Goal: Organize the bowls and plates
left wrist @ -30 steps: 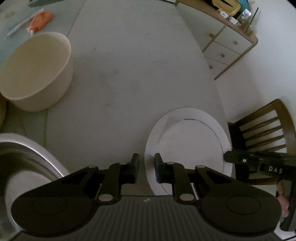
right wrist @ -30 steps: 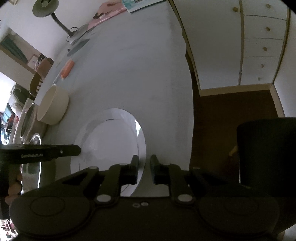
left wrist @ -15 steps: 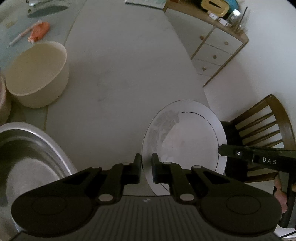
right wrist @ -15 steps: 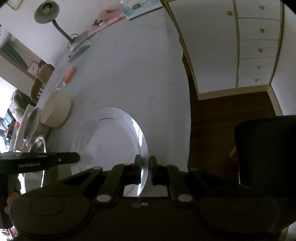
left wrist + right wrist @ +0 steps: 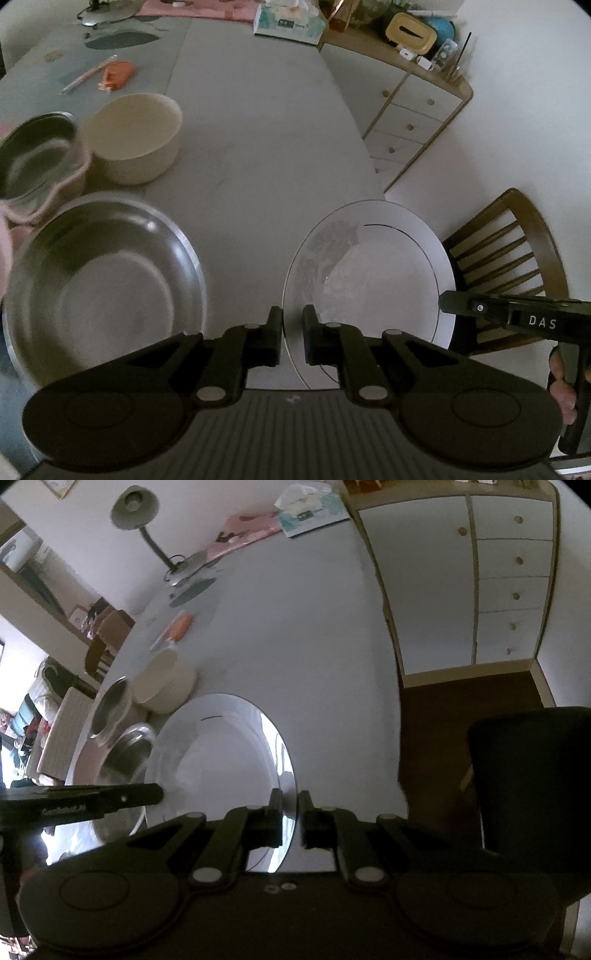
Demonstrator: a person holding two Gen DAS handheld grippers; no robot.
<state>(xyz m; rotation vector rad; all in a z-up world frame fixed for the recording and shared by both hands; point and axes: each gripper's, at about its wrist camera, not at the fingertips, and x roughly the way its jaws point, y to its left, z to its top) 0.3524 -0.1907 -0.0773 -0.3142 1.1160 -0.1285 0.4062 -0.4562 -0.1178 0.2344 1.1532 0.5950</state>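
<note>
Between the jaws of the left gripper (image 5: 292,332) sits the near-left rim of the white plate (image 5: 373,273), the two black fingers nearly together on either side of that thin edge. Over on the right gripper (image 5: 290,818) it's the same story: jaws drawn in close on the plate's (image 5: 221,753) right-hand rim. So both grippers are pinching one plate from opposite edges, and whether it rests on the worktop (image 5: 258,140) or hangs just above it, I cannot tell.

The plate is round, glossy and pale, with a thin dark line ringing its well and a faint grey leafy print on one side. Just left of it lies a wide, shallow steel bowl (image 5: 99,284), its brushed metal catching a dull glint. Beyond that stands a cream bowl (image 5: 136,136), matte and straight-sided, and beside it a smaller steel bowl (image 5: 33,155) nested in something pink.

That worktop is a smooth, pale grey oval. Far back lie an orange object (image 5: 118,74) and a tissue box (image 5: 288,24). Off the edge stands a wooden slat-back chair (image 5: 517,266), and against the wall a white chest of drawers (image 5: 410,114) with round wooden knobs. From the right wrist view, a grey desk lamp (image 5: 136,509) leans over the far end.
</note>
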